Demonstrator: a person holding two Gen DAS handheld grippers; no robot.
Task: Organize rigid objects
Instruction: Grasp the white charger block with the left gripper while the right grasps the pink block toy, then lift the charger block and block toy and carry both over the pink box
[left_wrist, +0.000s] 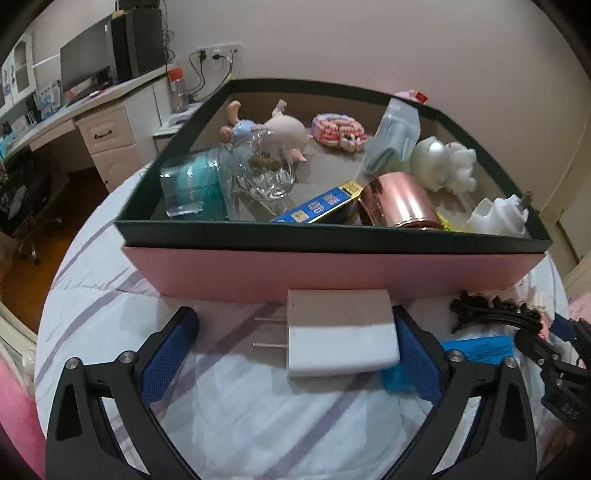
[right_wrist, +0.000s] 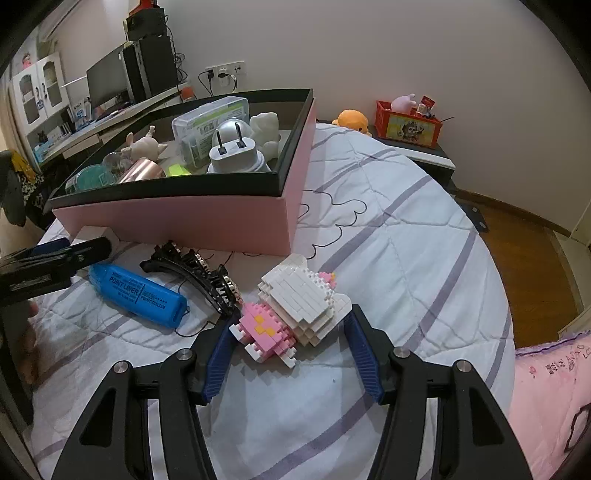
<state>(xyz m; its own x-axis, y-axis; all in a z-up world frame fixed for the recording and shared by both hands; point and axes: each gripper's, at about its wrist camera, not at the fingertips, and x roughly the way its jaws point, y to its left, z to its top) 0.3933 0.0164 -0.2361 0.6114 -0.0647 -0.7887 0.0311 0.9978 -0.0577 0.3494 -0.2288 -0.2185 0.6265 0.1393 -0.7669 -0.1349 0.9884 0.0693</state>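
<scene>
Brick-built figure (right_wrist: 295, 314) in white and pink is seen lying on its side on the bed, between the blue pads of the right tool (right_wrist: 291, 350). The jaws are half closed around it; the left pad appears to touch the pink part, while contact on the right side cannot be told. It is judged light and stiff but fragile, since small bricks could be snapped off by a hard squeeze; the broad white body is the safer place for a hold.

White plug adapter (left_wrist: 341, 332) is lying flat just before the pink box (left_wrist: 332, 269), its two prongs pointing left. It is framed by the left tool (left_wrist: 295, 339), whose jaws are held wide; the right pad is just beside its edge, the left one apart. It is judged light, hard and smooth, best taken across its flat sides.

Blue Point Liner marker (right_wrist: 138, 295) and black hair clip (right_wrist: 192, 273) are left on the bedspread (right_wrist: 388, 229) near the box. Inside the box a rose-gold can (left_wrist: 397, 201), a glass jar (left_wrist: 266, 173) and small figurines are already gathered. A desk with a monitor (right_wrist: 107, 81) is seen by the far wall.
</scene>
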